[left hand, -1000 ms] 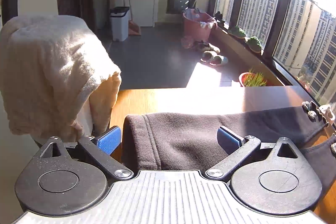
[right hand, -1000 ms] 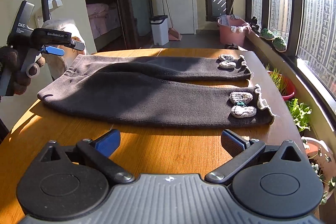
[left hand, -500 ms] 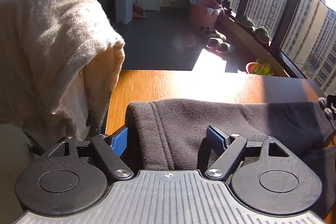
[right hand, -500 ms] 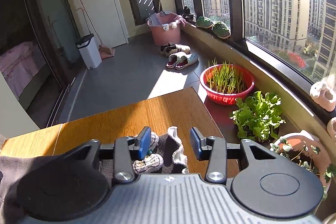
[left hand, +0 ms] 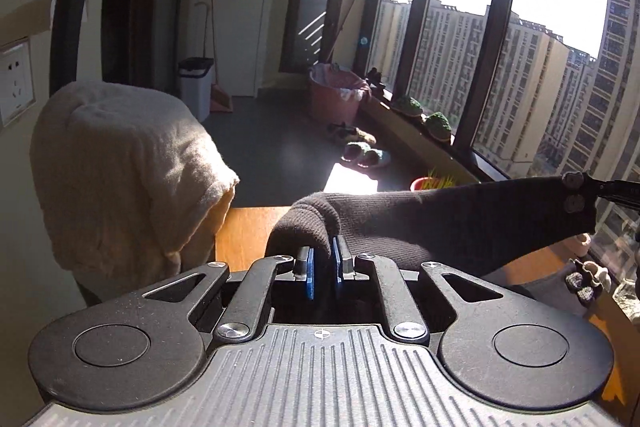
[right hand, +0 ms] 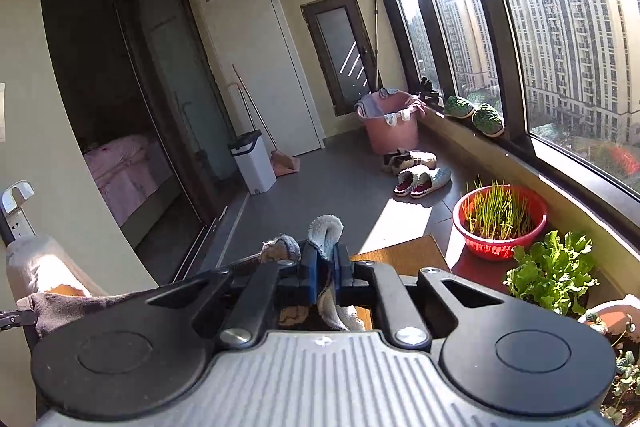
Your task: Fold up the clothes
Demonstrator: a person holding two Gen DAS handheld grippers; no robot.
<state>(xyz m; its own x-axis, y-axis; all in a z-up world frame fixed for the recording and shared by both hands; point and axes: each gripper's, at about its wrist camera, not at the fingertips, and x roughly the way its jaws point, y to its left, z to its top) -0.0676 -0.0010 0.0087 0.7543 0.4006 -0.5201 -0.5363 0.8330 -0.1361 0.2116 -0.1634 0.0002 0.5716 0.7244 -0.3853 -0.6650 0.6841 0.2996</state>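
Where the left wrist camera looks along its fingers, the left gripper (left hand: 323, 263), angled gently downward, pinches one bunched end of the single dark knit trousers (left hand: 440, 223); its jaws are clamped on the fabric. The garment stretches rightward above the wooden table (left hand: 248, 239). One cream towel (left hand: 128, 171) drapes at left.

In the right wrist view, the right gripper (right hand: 325, 273) has its jaws closing on the pale frilled cuff (right hand: 326, 231). Two green slippers (right hand: 476, 113) sit on the far sill; one red bowl (right hand: 500, 227) stands right.
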